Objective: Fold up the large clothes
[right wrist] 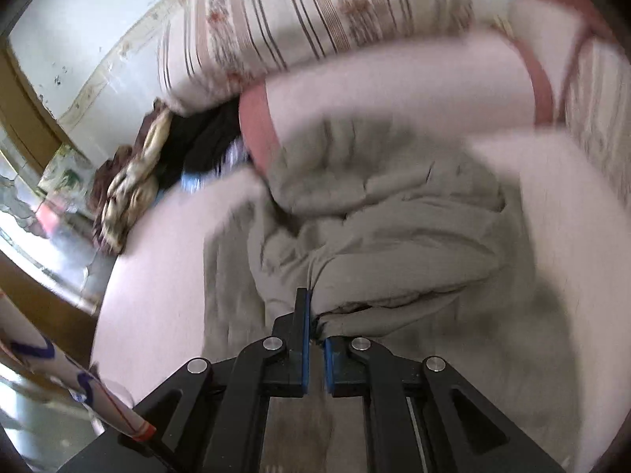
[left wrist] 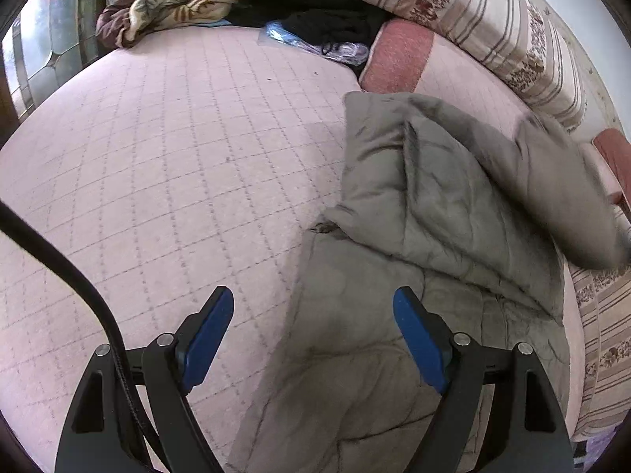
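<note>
The right wrist view is smeared with blur, so the grey quilted coat [right wrist: 378, 213] shows little detail there; the left view shows it crumpled on the pink bed cover [left wrist: 165, 165]. The right gripper [right wrist: 314, 315] is clenched on a coat fold. The left gripper [left wrist: 313, 303] hangs spread wide above the coat's edge.
</note>
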The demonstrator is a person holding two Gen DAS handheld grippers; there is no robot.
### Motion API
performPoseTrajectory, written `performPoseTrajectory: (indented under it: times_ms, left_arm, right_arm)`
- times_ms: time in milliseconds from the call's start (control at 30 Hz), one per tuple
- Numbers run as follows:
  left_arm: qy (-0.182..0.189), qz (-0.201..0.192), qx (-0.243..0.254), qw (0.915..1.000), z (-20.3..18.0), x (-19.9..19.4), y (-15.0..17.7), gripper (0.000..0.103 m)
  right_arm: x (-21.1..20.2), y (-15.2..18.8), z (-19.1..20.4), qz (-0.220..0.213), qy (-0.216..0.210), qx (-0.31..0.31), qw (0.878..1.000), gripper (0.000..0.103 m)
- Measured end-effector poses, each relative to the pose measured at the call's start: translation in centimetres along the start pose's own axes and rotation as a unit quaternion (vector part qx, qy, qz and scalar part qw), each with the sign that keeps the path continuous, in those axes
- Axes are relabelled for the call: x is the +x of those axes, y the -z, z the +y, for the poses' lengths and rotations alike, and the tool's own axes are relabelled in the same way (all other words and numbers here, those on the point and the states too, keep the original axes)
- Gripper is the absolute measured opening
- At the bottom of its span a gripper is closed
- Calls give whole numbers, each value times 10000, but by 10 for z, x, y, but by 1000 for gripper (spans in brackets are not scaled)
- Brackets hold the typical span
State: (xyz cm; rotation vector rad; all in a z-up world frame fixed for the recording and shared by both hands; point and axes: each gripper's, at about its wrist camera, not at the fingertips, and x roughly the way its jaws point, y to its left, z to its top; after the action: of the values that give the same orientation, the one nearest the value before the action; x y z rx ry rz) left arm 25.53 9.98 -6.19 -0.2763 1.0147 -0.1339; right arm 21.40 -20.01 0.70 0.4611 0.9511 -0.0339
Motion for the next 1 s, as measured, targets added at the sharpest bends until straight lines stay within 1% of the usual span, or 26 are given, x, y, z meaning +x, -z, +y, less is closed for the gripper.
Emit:
performPoseTrajectory:
  times_ms: [33, 100, 167, 233, 333, 433, 500, 567, 600, 633, 700, 833, 867, 933, 1000]
  left_arm:
    - [-16, 1, -34, 10000, 2, -1, 0, 82]
    - [-7, 31, -146, 9999, 7, 0, -2, 82]
    - [-4, 71, -231, 9997, 11, 2, -3, 82]
    - [-10, 108, -296, 9995, 12, 4, -5, 82]
    - [-80, 63, -264, 9996, 10, 2, -7, 82]
    - [-311, -93, -138, 9994, 7, -2, -8, 82]
    - [-360, -116, -90, 9992, 6, -3, -7, 82]
    - [-351, -87, -97, 9993, 7, -3, -6, 82]
    - [-367, -83, -100, 9992, 8, -3, -6, 82]
    - [-389, -90, -91, 9992, 9, -4, -6, 82]
    - [-439, -121, -74, 9989, 10, -5, -5, 82]
    - [-470, -158, -87, 9987, 13, -7, -4, 82]
    - [-453, -152, -107, 9988, 14, -8, -4, 82]
    - [-435, -145, -139, 9989, 16, -8, -4, 82]
    - [-419, -146, -163, 9989, 17, -8, -4, 82]
  right_arm:
    - [14, 16, -5, 183, 77, 26, 9998, 6]
    - [44, 30, -15, 454, 206, 131, 9987, 5]
    - [79, 32, -21, 639, 380, 224, 9970, 5]
    - [106, 29, -25, 764, 379, 419, 9955, 5]
    - [131, 23, -23, 790, 442, 441, 9949, 6]
    - [146, 22, -23, 723, 585, 404, 9948, 10]
    - [141, 22, -20, 649, 640, 315, 9953, 11]
    - [127, 24, -15, 550, 577, 180, 9967, 16]
    - [115, 25, -14, 462, 495, 124, 9976, 25]
    - [101, 27, -14, 387, 441, 64, 9983, 40]
    - [79, 31, -12, 231, 459, -79, 9986, 58]
    - [41, 32, 1, 39, 592, -618, 9963, 58]
    - [29, 28, 6, -82, 604, -732, 9954, 58]
    - [14, 15, 14, -342, 635, -814, 9941, 58]
    - [2, -11, 23, -756, 755, -834, 9908, 58]
